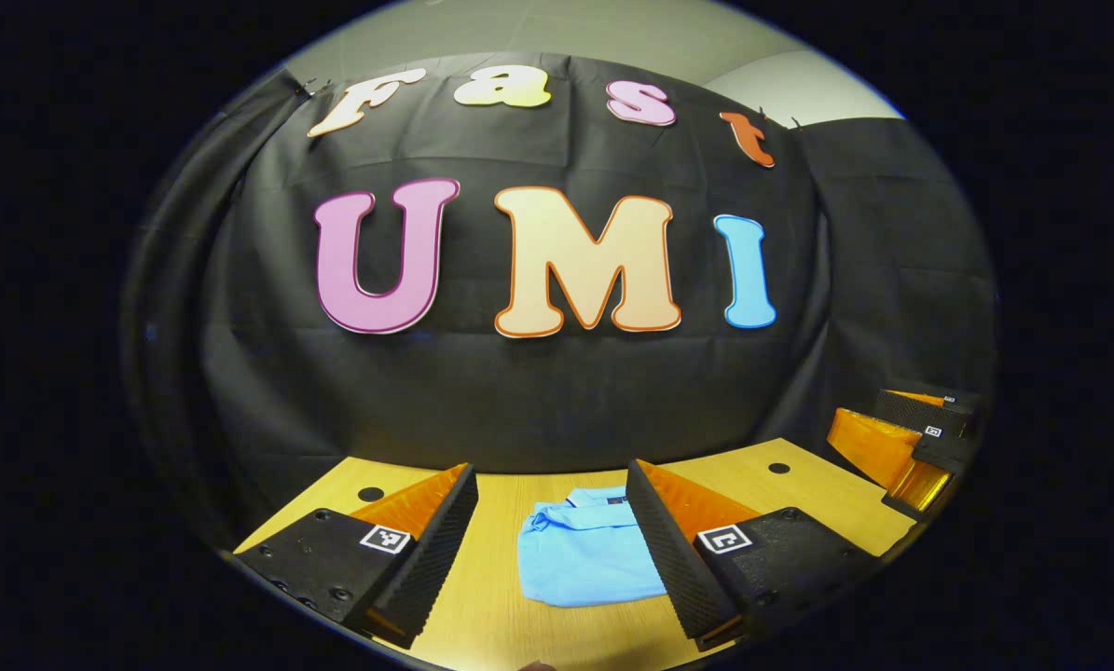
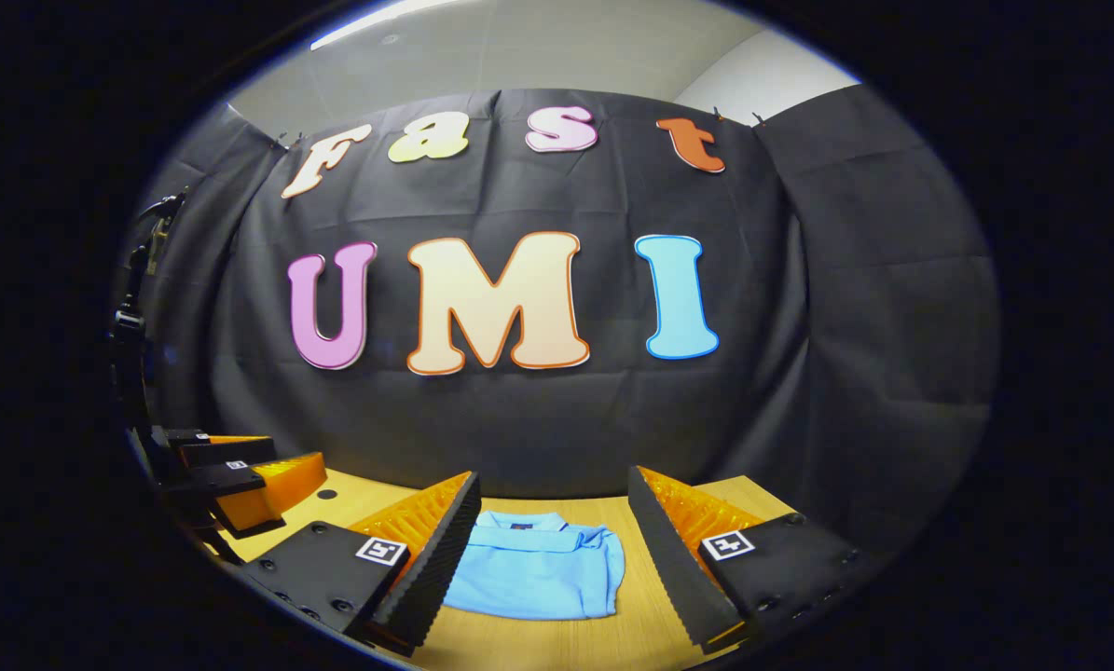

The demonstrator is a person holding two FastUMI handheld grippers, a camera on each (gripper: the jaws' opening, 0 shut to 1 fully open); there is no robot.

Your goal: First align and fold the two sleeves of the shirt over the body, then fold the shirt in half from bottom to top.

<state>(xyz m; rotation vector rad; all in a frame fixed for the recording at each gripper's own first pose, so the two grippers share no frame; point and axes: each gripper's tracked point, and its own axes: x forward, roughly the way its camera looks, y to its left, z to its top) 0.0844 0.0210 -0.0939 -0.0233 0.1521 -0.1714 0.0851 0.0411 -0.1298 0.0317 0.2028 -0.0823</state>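
Shirt [image 1: 586, 557] lies folded compactly on table [image 1: 510, 615]; task looks complete. Left gripper [image 1: 552, 550] and right gripper [image 2: 552, 559] released, above it.

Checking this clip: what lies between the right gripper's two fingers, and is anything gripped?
In the right gripper view, the folded blue shirt lies on the wooden table between and beyond the right gripper, whose jaws stand wide apart, gripping nothing.

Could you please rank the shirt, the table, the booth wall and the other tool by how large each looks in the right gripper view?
1. Booth wall, by far.
2. Table: its visible wood, and the shirt look close in size, so I won't rank them apart.
3. Left tool, smallest, farther off at the edge.
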